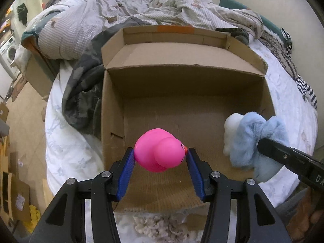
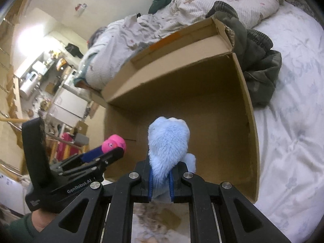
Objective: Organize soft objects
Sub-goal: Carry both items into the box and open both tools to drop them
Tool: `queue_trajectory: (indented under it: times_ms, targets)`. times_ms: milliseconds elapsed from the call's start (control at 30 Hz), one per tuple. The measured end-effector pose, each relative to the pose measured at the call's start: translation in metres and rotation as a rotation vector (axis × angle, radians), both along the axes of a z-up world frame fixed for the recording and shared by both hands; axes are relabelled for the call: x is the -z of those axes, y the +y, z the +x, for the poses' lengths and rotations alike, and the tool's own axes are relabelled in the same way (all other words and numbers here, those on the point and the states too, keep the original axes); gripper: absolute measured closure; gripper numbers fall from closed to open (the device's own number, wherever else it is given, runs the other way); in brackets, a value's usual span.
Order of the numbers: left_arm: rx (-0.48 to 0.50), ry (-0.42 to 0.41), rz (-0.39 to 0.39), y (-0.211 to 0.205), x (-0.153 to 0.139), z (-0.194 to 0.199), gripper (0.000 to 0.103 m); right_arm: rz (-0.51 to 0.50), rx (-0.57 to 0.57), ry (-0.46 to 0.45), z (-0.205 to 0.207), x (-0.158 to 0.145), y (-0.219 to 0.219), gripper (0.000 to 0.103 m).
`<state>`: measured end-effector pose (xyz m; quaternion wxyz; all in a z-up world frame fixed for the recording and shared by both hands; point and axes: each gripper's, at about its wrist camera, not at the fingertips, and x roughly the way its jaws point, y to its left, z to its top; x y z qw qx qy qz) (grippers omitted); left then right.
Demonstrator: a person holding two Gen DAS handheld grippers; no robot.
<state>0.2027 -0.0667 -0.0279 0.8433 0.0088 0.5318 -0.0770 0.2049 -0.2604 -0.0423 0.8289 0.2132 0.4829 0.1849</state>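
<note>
My left gripper (image 1: pixel 160 155) is shut on a pink rubber duck (image 1: pixel 159 150) and holds it above the floor of an open cardboard box (image 1: pixel 113 105) on the bed. My right gripper (image 2: pixel 160 174) is shut on a fluffy light-blue and white plush toy (image 2: pixel 168 141) and holds it over the same box (image 2: pixel 222 109). In the left wrist view the plush (image 1: pixel 255 135) hangs at the box's right side with the right gripper's black finger (image 1: pixel 283 156) on it. In the right wrist view the duck (image 2: pixel 113 143) and the left gripper (image 2: pixel 121 151) show at the left.
The box lies on a white bedsheet (image 1: pixel 60 141). A dark grey-green jacket (image 1: pixel 85 93) lies against the box's left wall. A rumpled patterned duvet (image 1: pixel 141 12) is behind the box. A curly beige plush (image 1: pixel 156 226) lies at the near edge.
</note>
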Motion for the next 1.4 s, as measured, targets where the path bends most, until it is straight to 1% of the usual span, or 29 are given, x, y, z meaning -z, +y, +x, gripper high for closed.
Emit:
queue_trajectory:
  times_ms: [100,200,333,500,667,800,1067,1133,1167,1233,1267,1333,1367,1400]
  targets:
    - [-0.014,0.015,-0.028,0.0,0.006,0.006,0.055,-0.033,-0.002,-0.002,0.002,0.005,0.001,0.09]
    - [-0.014,0.008,-0.011,-0.001,0.011,0.008,0.055,-0.055,-0.01,0.015,0.007,0.012,0.004,0.09]
    - [-0.016,0.018,-0.029,0.0,0.016,0.008,0.054,-0.074,-0.023,0.034,0.013,0.018,0.009,0.09]
    - [-0.016,0.017,-0.027,-0.001,0.017,0.008,0.054,-0.087,-0.034,0.048,0.015,0.022,0.012,0.09]
    - [-0.004,0.034,-0.001,-0.004,0.023,0.006,0.054,-0.11,-0.039,0.065,0.015,0.027,0.012,0.089]
    - [-0.006,0.054,-0.008,-0.004,0.026,0.007,0.054,-0.118,-0.034,0.079,0.015,0.03,0.011,0.089]
    - [0.0,0.05,-0.016,-0.006,0.025,0.005,0.054,-0.124,-0.027,0.089,0.017,0.03,0.013,0.089]
    - [0.002,0.059,-0.013,-0.006,0.025,0.005,0.053,-0.143,-0.02,0.081,0.018,0.029,0.014,0.089]
    - [0.001,0.065,-0.017,-0.006,0.025,0.005,0.053,-0.149,-0.016,0.076,0.018,0.029,0.014,0.089]
    - [-0.005,0.074,-0.029,-0.006,0.025,0.006,0.041,-0.153,-0.008,0.071,0.018,0.029,0.013,0.088]
    - [-0.012,0.069,-0.036,-0.005,0.024,0.006,0.033,-0.152,-0.002,0.069,0.018,0.028,0.012,0.085]
    - [-0.022,0.046,-0.034,-0.004,0.02,0.005,0.031,-0.151,0.008,0.065,0.017,0.027,0.011,0.076]
    - [-0.021,0.032,-0.028,-0.004,0.018,0.004,0.031,-0.153,0.015,0.061,0.017,0.026,0.01,0.059]
    - [-0.019,0.023,-0.024,-0.005,0.016,0.003,0.031,-0.153,0.024,0.053,0.016,0.025,0.009,0.032]
